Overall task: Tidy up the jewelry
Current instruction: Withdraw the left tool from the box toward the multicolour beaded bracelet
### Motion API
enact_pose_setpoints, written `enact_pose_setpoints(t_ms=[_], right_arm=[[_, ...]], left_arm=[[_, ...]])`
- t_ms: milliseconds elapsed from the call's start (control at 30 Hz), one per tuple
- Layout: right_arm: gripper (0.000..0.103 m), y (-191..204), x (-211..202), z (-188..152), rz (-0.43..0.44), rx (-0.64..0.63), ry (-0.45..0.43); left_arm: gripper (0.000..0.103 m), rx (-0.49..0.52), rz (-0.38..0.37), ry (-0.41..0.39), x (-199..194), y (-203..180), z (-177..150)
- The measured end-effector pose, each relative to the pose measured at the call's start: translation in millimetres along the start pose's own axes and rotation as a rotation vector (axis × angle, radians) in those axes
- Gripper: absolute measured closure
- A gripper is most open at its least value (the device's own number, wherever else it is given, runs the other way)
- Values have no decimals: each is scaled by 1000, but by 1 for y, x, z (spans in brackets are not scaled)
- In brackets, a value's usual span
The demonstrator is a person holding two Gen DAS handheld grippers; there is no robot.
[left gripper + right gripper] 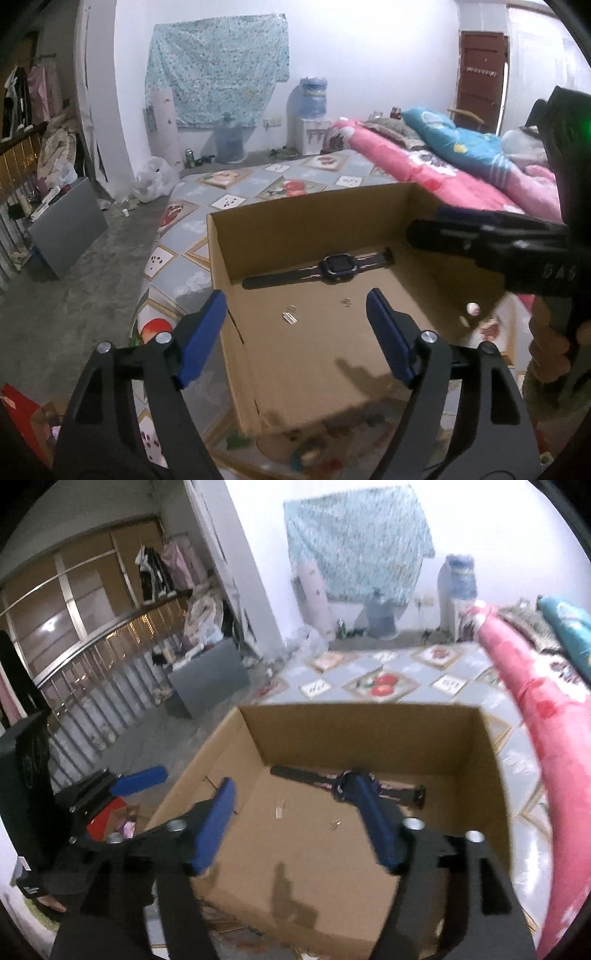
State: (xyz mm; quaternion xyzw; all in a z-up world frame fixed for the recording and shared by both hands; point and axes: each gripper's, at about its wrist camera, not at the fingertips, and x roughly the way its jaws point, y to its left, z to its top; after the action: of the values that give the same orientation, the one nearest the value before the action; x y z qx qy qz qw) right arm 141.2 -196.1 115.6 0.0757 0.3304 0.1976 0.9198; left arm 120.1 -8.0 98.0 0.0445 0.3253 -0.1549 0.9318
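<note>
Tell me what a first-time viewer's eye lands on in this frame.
The open cardboard box fills the middle of both views, with a black watch lying flat along its far wall and small silvery jewelry pieces scattered on its floor. The left tool and right tool hang open above it, holding nothing.
</note>
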Motion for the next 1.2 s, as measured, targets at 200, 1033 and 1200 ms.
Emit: enact_pose_setpoints(t_ms=[200,1033,1200], right_arm=[[6,17,-40,-3,-113,-65,-107],[6,48,-80,-99,-265,-240,-97],[6,39,-74,-126,-204,-172,-52]], left_arm=[[15,-130,-177,16,-28,14,-17],[8,-457,-54,49,-58,48,-96],[8,-391,-57,28,-54,39,-98]])
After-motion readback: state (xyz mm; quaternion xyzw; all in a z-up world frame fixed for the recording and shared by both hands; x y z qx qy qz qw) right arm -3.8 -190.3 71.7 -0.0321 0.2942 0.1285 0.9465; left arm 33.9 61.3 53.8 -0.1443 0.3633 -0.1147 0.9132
